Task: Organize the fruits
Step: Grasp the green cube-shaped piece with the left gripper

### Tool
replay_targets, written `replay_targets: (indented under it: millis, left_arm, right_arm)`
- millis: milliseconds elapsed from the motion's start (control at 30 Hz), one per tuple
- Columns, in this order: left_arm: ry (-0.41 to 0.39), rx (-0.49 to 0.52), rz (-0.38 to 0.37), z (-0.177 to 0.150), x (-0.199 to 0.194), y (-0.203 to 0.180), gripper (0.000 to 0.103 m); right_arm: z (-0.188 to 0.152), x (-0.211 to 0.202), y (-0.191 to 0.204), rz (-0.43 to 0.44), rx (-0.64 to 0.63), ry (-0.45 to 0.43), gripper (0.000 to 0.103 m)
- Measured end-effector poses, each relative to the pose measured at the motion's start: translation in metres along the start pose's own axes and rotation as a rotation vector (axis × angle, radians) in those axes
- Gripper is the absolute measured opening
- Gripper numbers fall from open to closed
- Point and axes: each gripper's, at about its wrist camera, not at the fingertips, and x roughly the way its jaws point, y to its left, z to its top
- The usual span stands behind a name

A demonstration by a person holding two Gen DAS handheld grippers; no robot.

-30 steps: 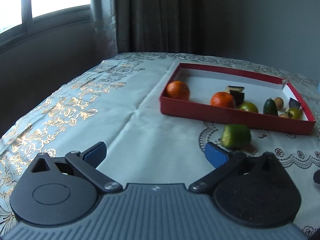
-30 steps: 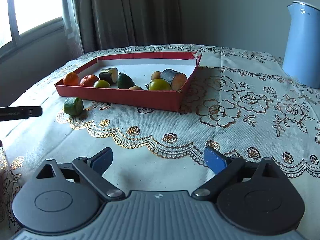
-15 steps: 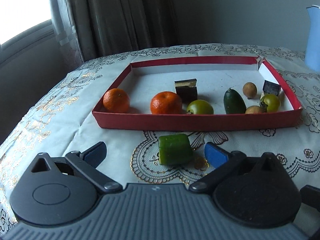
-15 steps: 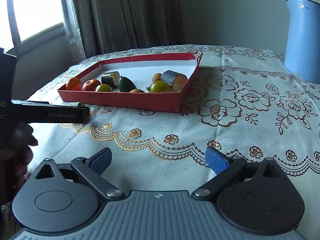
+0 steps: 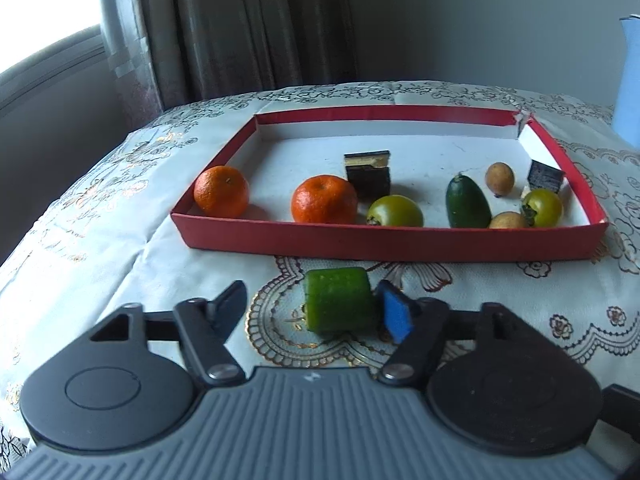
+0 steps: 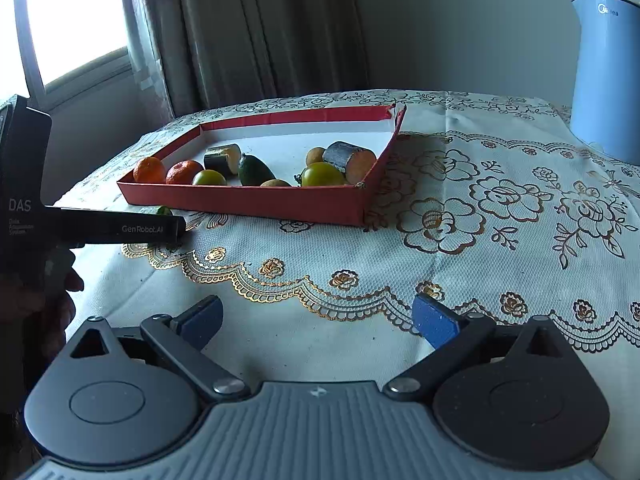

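Observation:
A green cucumber chunk (image 5: 339,300) lies on the tablecloth just in front of the red tray (image 5: 384,242). My left gripper (image 5: 316,310) is open around it; the right pad touches its right side, the left pad stands apart. The tray holds two oranges (image 5: 221,191), green tomatoes (image 5: 395,211), a dark cucumber (image 5: 467,201), small brown fruits and dark chunks. In the right wrist view my right gripper (image 6: 318,322) is open and empty over the cloth, with the tray (image 6: 248,200) ahead and the left gripper's body (image 6: 100,226) hiding most of the chunk (image 6: 162,211).
A blue kettle (image 6: 606,76) stands at the back right of the table. The table's left edge drops off near the window and curtain (image 5: 224,28). A lace-patterned tablecloth (image 6: 480,240) covers the table.
My left gripper has moved forward so the green chunk now sits between its fingers, against the right pad. The right gripper has barely moved.

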Motion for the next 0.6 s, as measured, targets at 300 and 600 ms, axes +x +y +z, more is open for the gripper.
replay_targets:
  millis: [300,600]
  left_arm:
    - [-0.002,0.032,-0.024,-0.002,-0.008,-0.008,0.031]
    - [-0.072,0.035,-0.017,0.008,-0.031,-0.002,0.029]
  right_arm:
    - [0.001,0.0,-0.002,0.009,0.011,-0.004,0.103]
    - [0.001,0.0,-0.002,0.01,0.012,-0.004,0.103]
